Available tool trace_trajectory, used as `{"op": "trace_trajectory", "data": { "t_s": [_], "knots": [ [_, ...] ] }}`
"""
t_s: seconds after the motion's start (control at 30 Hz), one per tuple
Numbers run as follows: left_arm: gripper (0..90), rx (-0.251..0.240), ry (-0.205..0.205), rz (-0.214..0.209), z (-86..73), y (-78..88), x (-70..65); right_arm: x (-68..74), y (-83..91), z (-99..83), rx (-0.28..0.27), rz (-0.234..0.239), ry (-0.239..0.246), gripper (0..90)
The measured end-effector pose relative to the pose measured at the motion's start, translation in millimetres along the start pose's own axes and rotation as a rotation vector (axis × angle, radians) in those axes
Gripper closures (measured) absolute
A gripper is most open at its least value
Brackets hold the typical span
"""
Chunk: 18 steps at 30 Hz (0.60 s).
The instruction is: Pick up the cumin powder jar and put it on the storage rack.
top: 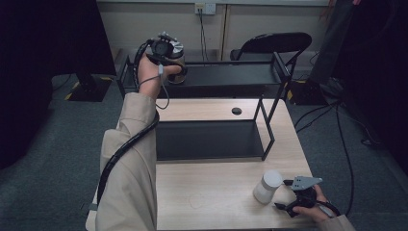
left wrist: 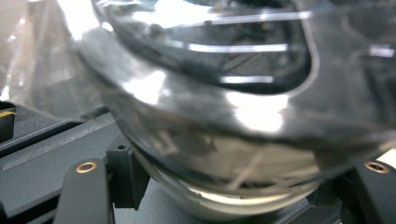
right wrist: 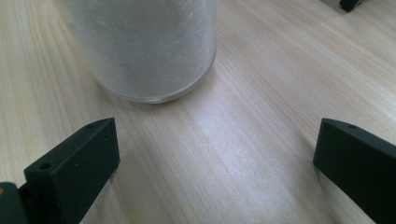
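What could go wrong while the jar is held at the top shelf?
The glass jar is smooth and shiny, so it may slip in the left tongs as it goes onto the top shelf. The shelf's raised rim could catch its base. The white container stands just ahead of the open right tongs, easy to knock over.

The high view looks forward and down from above the person's side, taking in the whole wooden table point(top: 226, 192) and the black shelf rack point(top: 216, 77) toward 12 o'clock. The left gripper view sits tight against a clear jar point(left wrist: 224, 116) held over the rack's top shelf, which the high view shows at 11 o'clock point(top: 175, 60). The right gripper view looks low and close across the tabletop at a frosted white container point(right wrist: 144, 46), shared with the high view at 5 o'clock point(top: 268, 186).
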<state>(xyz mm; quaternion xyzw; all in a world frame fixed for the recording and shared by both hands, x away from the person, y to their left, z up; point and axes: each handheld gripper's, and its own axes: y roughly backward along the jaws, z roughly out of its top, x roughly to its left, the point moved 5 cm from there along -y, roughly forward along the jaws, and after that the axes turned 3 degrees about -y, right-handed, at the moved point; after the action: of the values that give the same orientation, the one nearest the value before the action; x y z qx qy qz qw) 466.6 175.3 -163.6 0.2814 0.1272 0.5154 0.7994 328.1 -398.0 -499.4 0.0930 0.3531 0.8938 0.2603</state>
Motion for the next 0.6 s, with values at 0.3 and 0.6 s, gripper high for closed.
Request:
{"op": "trace_trajectory", "data": {
  "t_s": [0.3,0.6],
  "knots": [
    [30.7,-0.003,0.006,0.002,-0.8,-5.1,-0.3,-0.1,0.0,0.0,0.0,0.0,0.0,0.0],
    [30.7,-0.009,0.013,0.006,-1.9,-6.7,-1.2,0.0,0.0,0.0,0.0,0.0,0.0,0.0]
  ]
}}
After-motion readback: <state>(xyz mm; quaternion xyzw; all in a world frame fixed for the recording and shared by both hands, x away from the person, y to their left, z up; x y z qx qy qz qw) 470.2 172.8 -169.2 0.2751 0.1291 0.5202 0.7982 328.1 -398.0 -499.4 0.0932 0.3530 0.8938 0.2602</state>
